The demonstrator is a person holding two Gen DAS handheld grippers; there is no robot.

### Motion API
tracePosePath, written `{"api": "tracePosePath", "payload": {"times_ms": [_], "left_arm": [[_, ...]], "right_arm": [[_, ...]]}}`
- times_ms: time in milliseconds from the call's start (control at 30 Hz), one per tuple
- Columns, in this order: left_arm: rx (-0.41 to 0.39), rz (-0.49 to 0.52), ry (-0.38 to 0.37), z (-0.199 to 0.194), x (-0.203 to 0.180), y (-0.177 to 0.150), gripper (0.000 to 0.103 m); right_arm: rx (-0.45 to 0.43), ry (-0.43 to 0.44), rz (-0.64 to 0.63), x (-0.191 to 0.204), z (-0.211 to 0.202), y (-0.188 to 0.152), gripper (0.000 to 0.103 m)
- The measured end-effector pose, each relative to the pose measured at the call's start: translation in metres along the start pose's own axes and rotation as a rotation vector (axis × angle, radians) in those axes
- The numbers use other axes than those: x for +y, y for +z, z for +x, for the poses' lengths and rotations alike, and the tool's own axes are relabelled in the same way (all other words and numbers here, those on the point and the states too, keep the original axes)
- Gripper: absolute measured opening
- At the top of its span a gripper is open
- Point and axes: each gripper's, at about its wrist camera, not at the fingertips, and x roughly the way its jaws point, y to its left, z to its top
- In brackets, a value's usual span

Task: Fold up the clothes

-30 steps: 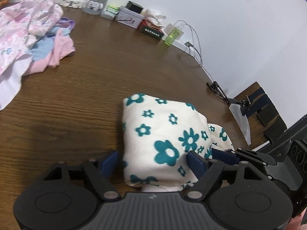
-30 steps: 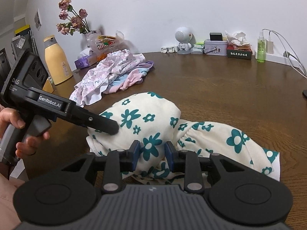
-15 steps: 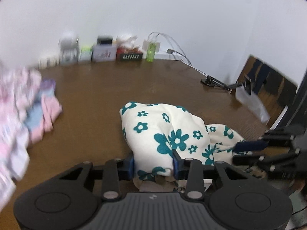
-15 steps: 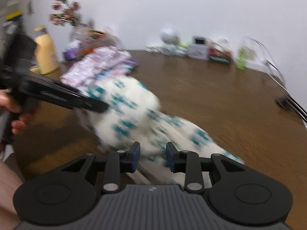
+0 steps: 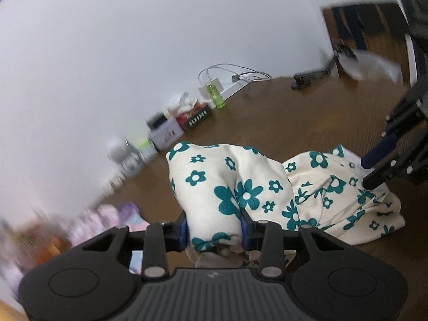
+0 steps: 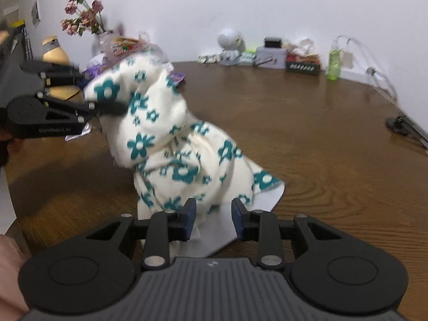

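1. A cream fabric garment printed with teal flowers (image 6: pixel 171 144) sits bunched on the brown wooden table (image 6: pixel 307 133), its left end raised off the surface and its right end trailing down to the wood.
2. The left gripper (image 5: pixel 214 227) has just been closing; its blue pads now pinch a thick fold of the garment between them, and in the left wrist view the room appears strongly tilted, so this gripper is rolled to one side.
3. Seen from the right wrist camera, the left gripper reaches in from the far left, roughly level, with the raised end of the cloth hanging from it.
4. The right gripper (image 6: pixel 213 218) points down at the near edge of the garment; its jaws stand partly apart with the pale inner side of the cloth lying between them, and whether the pads press on it cannot be told.
5. A green plastic bottle (image 6: pixel 333 65) and small boxes (image 6: pixel 270 56) line the far wall; dried pink flowers (image 6: pixel 80 13) stand far left.
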Motion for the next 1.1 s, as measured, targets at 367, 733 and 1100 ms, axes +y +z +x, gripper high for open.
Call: {"api": "tracePosePath", "payload": {"times_ms": [367, 733, 1100], "left_arm": [[-0.086, 0.387, 0.103, -0.01, -0.066, 0.014, 0.035], [-0.199, 0.723, 0.105, -0.02, -0.131, -0.001, 0.036], [-0.156, 0.71, -0.134, -0.029, -0.133, 0.002, 0.039]], "right_arm": [[-0.041, 0.072, -0.116, 0.027, 0.035, 0.039, 0.017], [-0.025, 0.096, 0.039, -0.01, 0.037, 0.016, 0.017], [-0.101, -0.043, 0.189, -0.054, -0.024, -0.014, 0.019]]}}
